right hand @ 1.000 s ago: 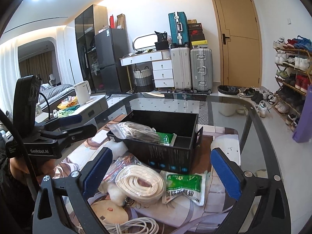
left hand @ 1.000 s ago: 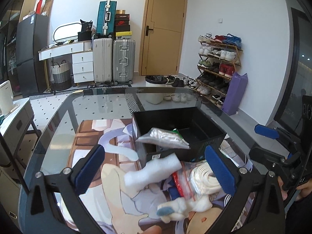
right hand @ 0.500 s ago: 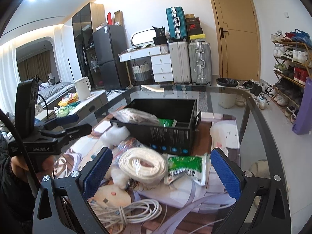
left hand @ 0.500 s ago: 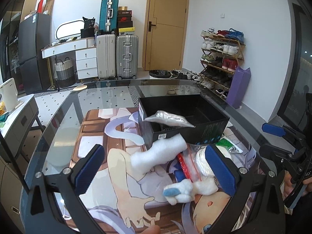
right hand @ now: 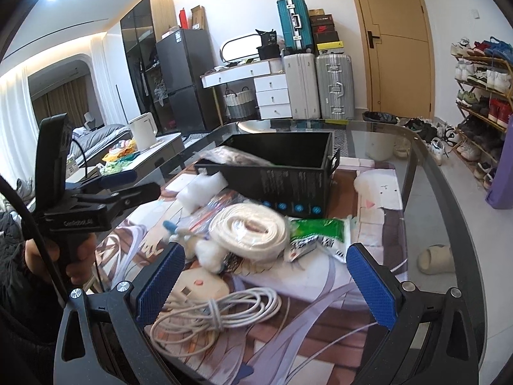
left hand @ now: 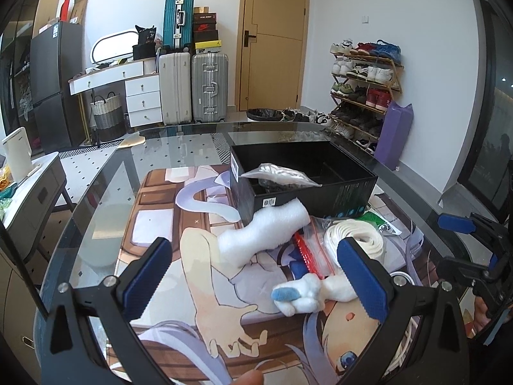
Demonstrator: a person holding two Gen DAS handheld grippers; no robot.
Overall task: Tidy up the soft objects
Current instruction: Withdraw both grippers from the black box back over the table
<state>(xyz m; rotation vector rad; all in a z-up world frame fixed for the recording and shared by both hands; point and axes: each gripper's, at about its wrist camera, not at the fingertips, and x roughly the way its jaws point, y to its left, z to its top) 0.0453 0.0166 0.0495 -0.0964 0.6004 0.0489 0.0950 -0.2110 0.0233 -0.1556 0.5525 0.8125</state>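
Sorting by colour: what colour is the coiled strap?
Cream white coiled strap, clearest in the right wrist view.

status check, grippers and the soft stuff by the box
Left gripper open, empty; right gripper open, empty. Black plastic box holds one clear bag; white foam piece, coiled white strap, green packet on table. Nothing blocking.
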